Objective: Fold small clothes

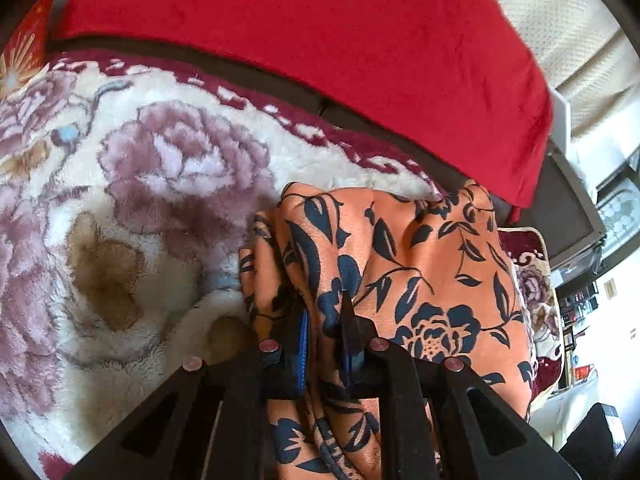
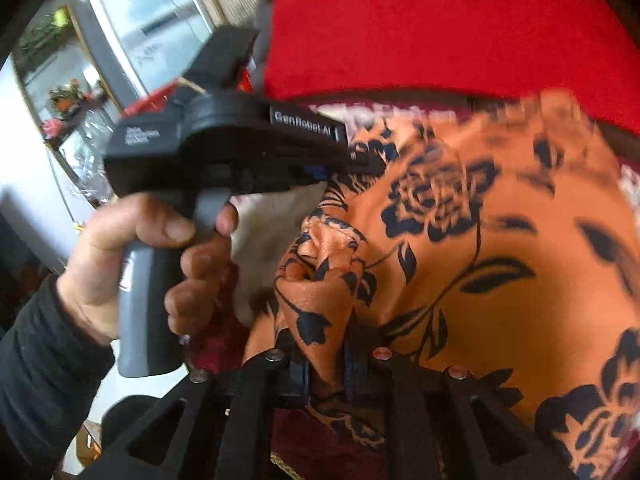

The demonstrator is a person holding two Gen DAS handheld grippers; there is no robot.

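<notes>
The orange cloth [image 1: 420,264] hangs bunched over the floral blanket [image 1: 160,184], at 3 o'clock in the left view. Left gripper [image 1: 326,316] fingers pinch a cloth fold; right gripper [image 2: 326,344] fingers pinch another. Judging by the slack, draw the two apart until the edge is taut, then lower it flat, corners matched.

floral plush blanket [image 1: 120,208], red cover [image 1: 320,60]
</notes>
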